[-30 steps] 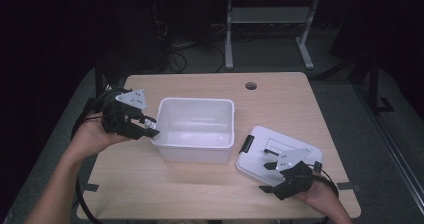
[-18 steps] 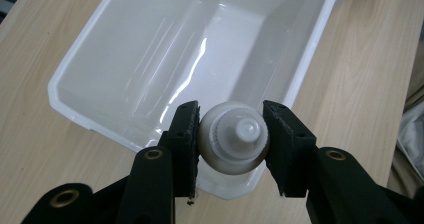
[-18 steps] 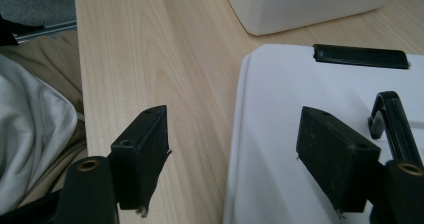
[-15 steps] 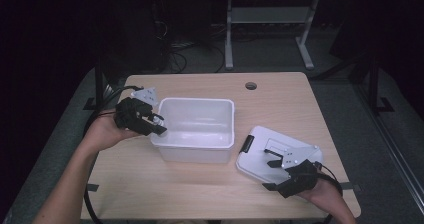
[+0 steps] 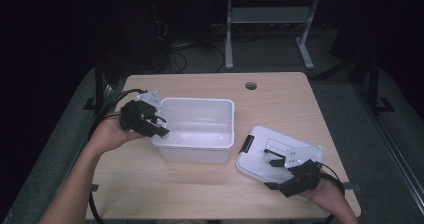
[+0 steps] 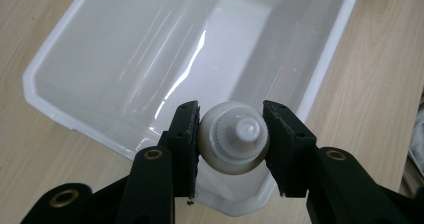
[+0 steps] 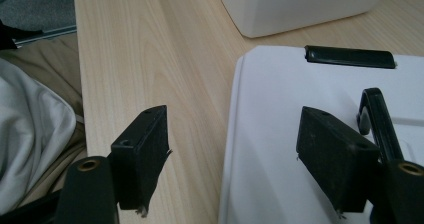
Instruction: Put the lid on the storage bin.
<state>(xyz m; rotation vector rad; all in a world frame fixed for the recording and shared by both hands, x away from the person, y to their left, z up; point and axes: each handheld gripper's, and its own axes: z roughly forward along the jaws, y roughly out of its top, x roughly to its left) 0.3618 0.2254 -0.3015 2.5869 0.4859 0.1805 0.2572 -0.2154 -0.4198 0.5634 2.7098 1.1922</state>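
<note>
Bottle (image 6: pixel 233 137) sits pinched between the pads of my left claw (image 6: pixel 231 144), cap end facing back toward me, hanging just over the near rim of the white tub (image 6: pixel 150 59). It looks like a small, light plastic thing with a rounded, smooth shoulder, so I judge it slippery if squeezed near the curve; the better hold is across the widest part of the body, where my pads already press. The plastic probably gives a little but will not break easily.

Beyond my left claw the tub lies open, its glossy walls sloping down to a bare floor. From above, the left claw (image 5: pixel 150 124) rests at the tub's (image 5: pixel 197 104) left edge.

My right claw (image 7: pixel 232 149) stands spread with nothing between its pads, straddling the edge of the white lid (image 7: pixel 300 114), one pad over the lid and the other over bare wood. A black latch (image 7: pixel 350 56) lies ahead of it on the lid's far edge.

Underneath everything is a pale wood table (image 5: pixel 200 194) with a round cable hole (image 5: pixel 251 85) at the far side. The room behind is dark, with a metal stand (image 5: pixel 270 29) and loose cables on the floor.
</note>
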